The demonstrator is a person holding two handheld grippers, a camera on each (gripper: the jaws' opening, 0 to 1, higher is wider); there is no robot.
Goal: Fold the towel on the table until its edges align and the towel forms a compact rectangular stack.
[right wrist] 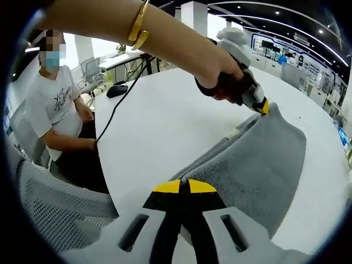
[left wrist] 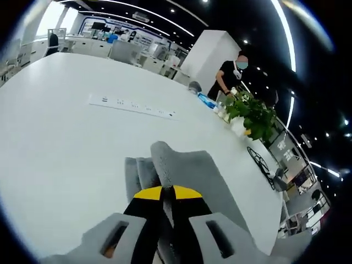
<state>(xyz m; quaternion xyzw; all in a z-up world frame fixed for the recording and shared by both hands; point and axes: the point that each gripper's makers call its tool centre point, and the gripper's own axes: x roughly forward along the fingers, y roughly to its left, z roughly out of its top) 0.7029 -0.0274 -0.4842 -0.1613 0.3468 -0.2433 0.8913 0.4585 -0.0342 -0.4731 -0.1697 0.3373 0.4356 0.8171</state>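
Presently catalogued, left gripper view first:
Left gripper (left wrist: pixel 168 192): jaws drawn together, yellow-tipped black pads on grey plastic arms, pinching a fold of the towel.
Towel (left wrist: pixel 201 176): grey terry cloth with a nubbly pile, rising as a ridge straight out of the jaws, then spreading right and near; rumpled layers lie just left of the jaws, on the table.
Table (left wrist: pixel 60 137): white, smooth, matte, with a curved rim on the right.
Power strip (left wrist: pixel 132 105): long, flat and white, set into the tabletop well beyond the towel.
Potted plant (left wrist: pixel 253 114): leafy green, at the far right edge of the table.
Person (left wrist: pixel 228 77): dark shirt, standing beyond the plant.

Right gripper view:
Right gripper (right wrist: pixel 183 190): jaws closed, the same yellow tips and grey arms, clamped on the near edge of the towel (right wrist: pixel 258 165).
Towel: one broad grey sheet stretched from these jaws up to the far gripper, edge lifted off the table (right wrist: pixel 165 121).
Left gripper (right wrist: pixel 263 106): entering from above, held by a hand (right wrist: pixel 220 77), its tips shut on the towel's far corner.
Bangle (right wrist: pixel 138 25): gold, on the forearm.
Cable (right wrist: pixel 113 118): thin and black, running across the table's left rim.
Mesh chair (right wrist: pixel 60 203): grey, perforated back, near left.
Seated person (right wrist: pixel 55 104): white printed shirt, far left beside the table.
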